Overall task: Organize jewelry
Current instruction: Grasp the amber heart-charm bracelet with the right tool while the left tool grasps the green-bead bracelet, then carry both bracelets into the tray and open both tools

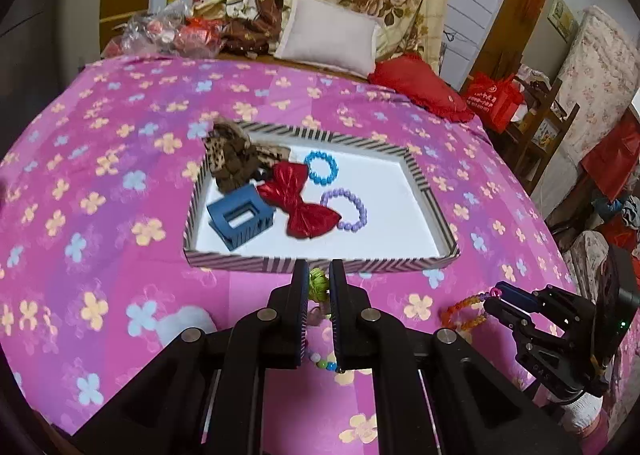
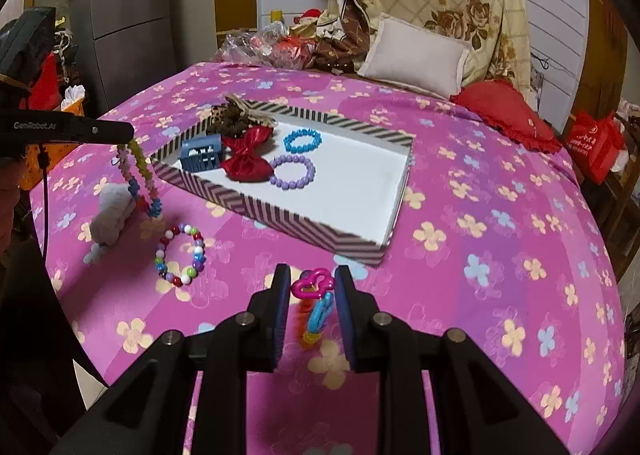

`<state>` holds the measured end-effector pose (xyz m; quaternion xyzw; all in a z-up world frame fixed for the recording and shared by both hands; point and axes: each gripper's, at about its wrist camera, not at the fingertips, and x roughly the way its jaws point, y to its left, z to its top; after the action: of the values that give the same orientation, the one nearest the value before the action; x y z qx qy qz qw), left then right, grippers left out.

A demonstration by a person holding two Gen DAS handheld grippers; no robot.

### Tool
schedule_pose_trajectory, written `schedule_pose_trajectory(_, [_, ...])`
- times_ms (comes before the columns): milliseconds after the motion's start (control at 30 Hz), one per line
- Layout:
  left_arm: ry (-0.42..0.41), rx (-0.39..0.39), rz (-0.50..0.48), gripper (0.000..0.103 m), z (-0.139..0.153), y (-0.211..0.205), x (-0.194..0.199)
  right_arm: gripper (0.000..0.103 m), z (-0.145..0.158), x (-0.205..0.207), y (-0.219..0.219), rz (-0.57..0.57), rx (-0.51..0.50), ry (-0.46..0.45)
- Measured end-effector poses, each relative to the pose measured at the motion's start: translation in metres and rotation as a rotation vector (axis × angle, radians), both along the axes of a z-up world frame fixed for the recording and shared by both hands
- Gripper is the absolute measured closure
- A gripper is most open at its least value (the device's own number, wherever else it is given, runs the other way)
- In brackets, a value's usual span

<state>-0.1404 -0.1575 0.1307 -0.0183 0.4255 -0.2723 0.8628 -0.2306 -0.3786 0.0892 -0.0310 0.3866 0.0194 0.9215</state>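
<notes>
Pink floral bedspread (image 2: pixel 460 295) covers the bed that carries all items; no tabletop is present. A striped-rimmed tray (image 2: pixel 280 211) with a white floor lies near the middle of the bed.

**Step in hand:** transfer of two pieces to the tray. The left gripper (image 1: pixel 319 283) has its jaws clenched on a pastel bead strand (image 2: pixel 140 175), which hangs free above the bedspread just outside the tray's near-left corner; a green bead (image 1: pixel 318 282) of it shows between the jaws. The right gripper (image 2: pixel 312 287) has its jaws closed around a heart-link bracelet (image 2: pixel 314 295) in pink, blue and orange, held off the bed before the tray's near edge.

**Next move, as judged:** carry each piece forward over the near rim and release above bare white floor, at the tray's right half, clear of items already placed.

**Count, in the tray:**
- blue bead bracelet (image 2: pixel 303 140): one
- purple bead bracelet (image 2: pixel 292 172): one
- red bow (image 2: pixel 245 159): one
- blue claw clip (image 2: pixel 200 155): one
- leopard-print fabric piece (image 2: pixel 234 119): one, at the far-left corner

**Count, outside the tray:**
- multicolour bead bracelet (image 2: pixel 180 255): one, on the bedspread near the bed's left edge
- white fluffy item (image 2: pixel 112 211): one, beside it
- held pieces: two
</notes>
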Motion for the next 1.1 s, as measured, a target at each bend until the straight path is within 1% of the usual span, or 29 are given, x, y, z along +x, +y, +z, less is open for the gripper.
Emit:
schedule_pose_trajectory(267, [-0.034, 0.01, -0.025, 0.091, 0.017, -0.013, -0.002, 0.08, 0.015, 0.009, -0.002, 0.014, -0.034, -0.019])
schedule_pose_trajectory(600, [-0.068, 0.042, -0.052, 0.091, 0.029, -0.047, 0.005, 0.08, 0.035, 0.034, -0.012, 0.017, -0.057, -0.04])
schedule_pose_trajectory(733, [-0.079, 0.063, -0.067, 0.091, 0.028, -0.065, 0.008, 0.08, 0.042, 0.056, -0.023, 0.013, -0.044, -0.04])
schedule_pose_trajectory(867, [-0.087, 0.092, -0.08, 0.091, 0.021, -0.088, 0.013, 0.08, 0.04, 0.084, -0.036, 0.004, -0.019, -0.02])
schedule_pose_trajectory(1100, [-0.052, 0.107, -0.103, 0.091, 0.001, -0.123, 0.026, 0.08, 0.026, 0.136, -0.05, 0.008, -0.009, 0.036])
